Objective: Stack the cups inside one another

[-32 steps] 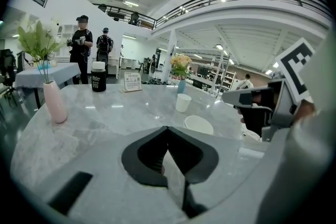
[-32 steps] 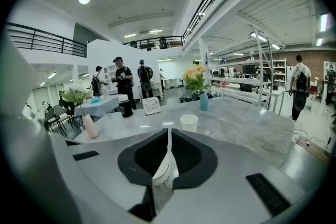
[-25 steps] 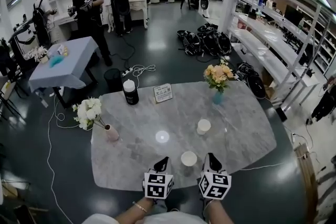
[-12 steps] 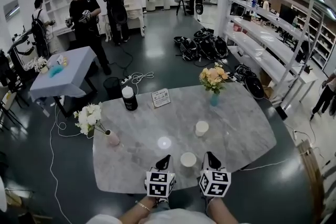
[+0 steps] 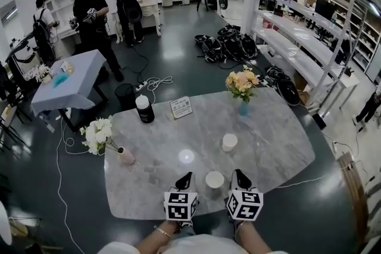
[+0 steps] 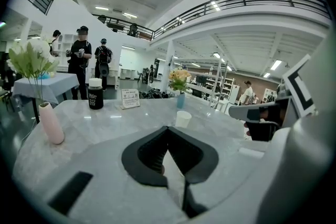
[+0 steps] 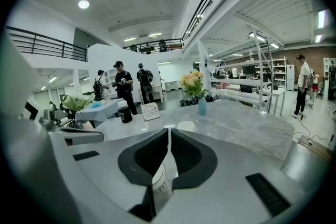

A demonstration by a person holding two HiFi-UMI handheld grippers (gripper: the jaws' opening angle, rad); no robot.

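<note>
Left gripper [image 6: 168, 128]: my jaws were together, nothing between them.
Right gripper [image 7: 169, 130]: my jaws were closed to a thin slit.
Near cup [image 5: 214, 179]: stood upright between my two grippers, just beside both tips.
Far cup [image 5: 229, 141]: stood upright further ahead, apart from the near cup.
Table [image 5: 155, 187]: grey marble, lay under both.

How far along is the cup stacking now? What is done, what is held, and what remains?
Done: nothing yet; the near paper cup and the far paper cup stand apart on the marble table. In hand: nothing; the left gripper and the right gripper are both shut with no cup in their jaws, one on each side of the near cup. Left: grasp one cup and set it inside the other.
</note>
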